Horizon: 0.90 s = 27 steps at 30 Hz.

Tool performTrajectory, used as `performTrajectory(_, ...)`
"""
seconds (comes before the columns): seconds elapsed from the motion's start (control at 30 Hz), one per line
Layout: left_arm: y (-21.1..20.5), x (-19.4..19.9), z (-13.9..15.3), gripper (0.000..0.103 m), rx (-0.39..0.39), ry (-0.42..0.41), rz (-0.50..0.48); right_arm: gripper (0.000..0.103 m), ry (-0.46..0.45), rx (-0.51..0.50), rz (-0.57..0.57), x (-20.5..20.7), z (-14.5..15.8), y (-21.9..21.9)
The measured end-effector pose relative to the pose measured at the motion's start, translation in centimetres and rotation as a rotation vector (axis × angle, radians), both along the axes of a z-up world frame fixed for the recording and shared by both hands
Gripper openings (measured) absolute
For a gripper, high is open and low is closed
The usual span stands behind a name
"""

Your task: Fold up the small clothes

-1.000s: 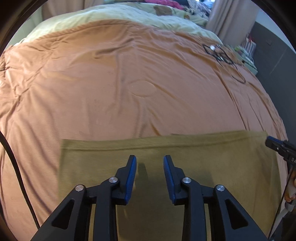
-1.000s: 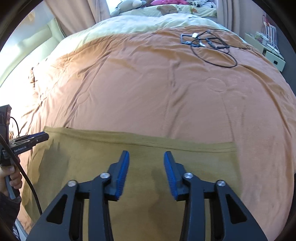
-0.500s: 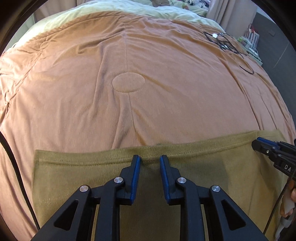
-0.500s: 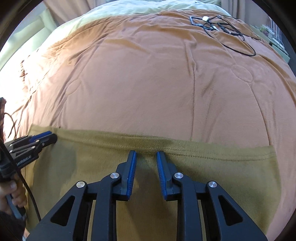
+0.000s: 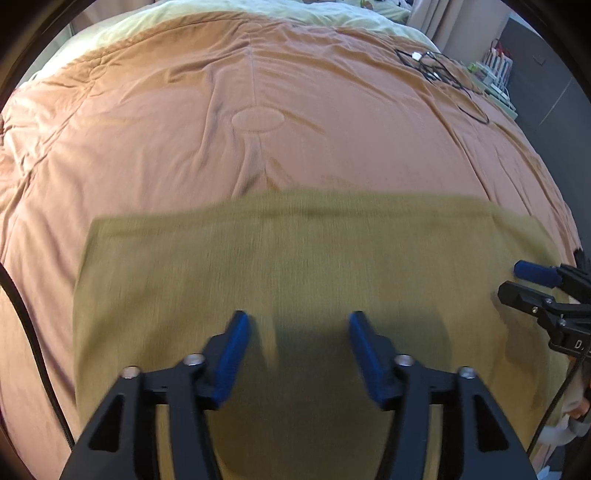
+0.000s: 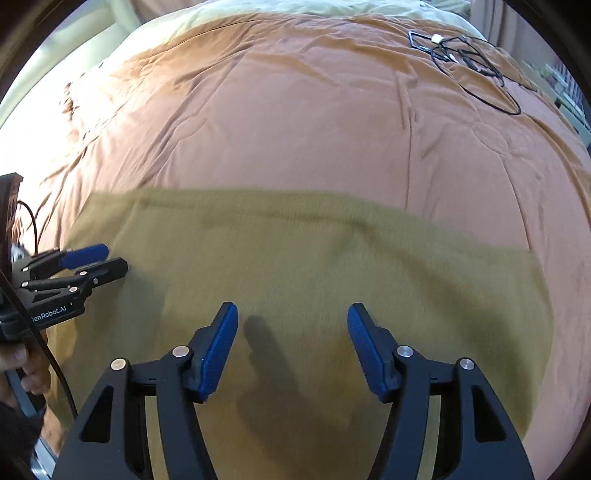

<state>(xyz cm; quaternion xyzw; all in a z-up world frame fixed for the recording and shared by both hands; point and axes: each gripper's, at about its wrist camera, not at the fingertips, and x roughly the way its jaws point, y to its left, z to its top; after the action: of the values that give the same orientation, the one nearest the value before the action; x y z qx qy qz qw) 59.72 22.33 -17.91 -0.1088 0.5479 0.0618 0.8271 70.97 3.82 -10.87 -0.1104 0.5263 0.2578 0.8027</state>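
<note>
An olive-green garment (image 5: 303,258) lies flat in a rectangle on the orange bedspread (image 5: 258,122); it also shows in the right wrist view (image 6: 295,258). My left gripper (image 5: 297,325) is open and empty, hovering over the garment's near middle. My right gripper (image 6: 291,317) is open and empty over the same cloth. The right gripper shows at the right edge of the left wrist view (image 5: 517,280), and the left gripper at the left edge of the right wrist view (image 6: 107,258). The image of the cloth is blurred.
A tangle of black cables with a white plug (image 6: 465,62) lies on the far right of the bedspread (image 6: 295,110); it also shows in the left wrist view (image 5: 439,74). A pale green sheet (image 5: 229,7) covers the far end. Shelves with items (image 5: 495,77) stand at the right.
Both grippers were nearly closed at the garment's far hem; now both are wide open and drawn back over the cloth. More of the garment lies ahead of the fingers.
</note>
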Motion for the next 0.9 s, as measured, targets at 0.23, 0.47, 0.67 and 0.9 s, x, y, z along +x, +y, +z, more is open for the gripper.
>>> performTrajectory(0.23, -1.4, -4.8, -0.1, 0.073, 0.053, 0.019, -0.025, 0.060, -0.031, -0.086, 0.028, -5.2, -0.1, -1.8)
performTrajectory(0.47, -1.6, -10.0, -0.1, 0.075, 0.079, 0.038, -0.016, 0.060, -0.029, -0.128, 0.029, -9.8, 0.1, -4.9)
performTrajectory(0.67, -1.7, -14.6, -0.4, 0.083, 0.084, 0.038, 0.002, 0.062, -0.026, -0.160, 0.022, -13.2, 0.9, -7.7)
performTrajectory(0.9, -2.1, -19.5, -0.8, 0.088, 0.094, 0.023, 0.002, 0.064, -0.030, -0.152, -0.023, -17.7, 1.2, -10.8)
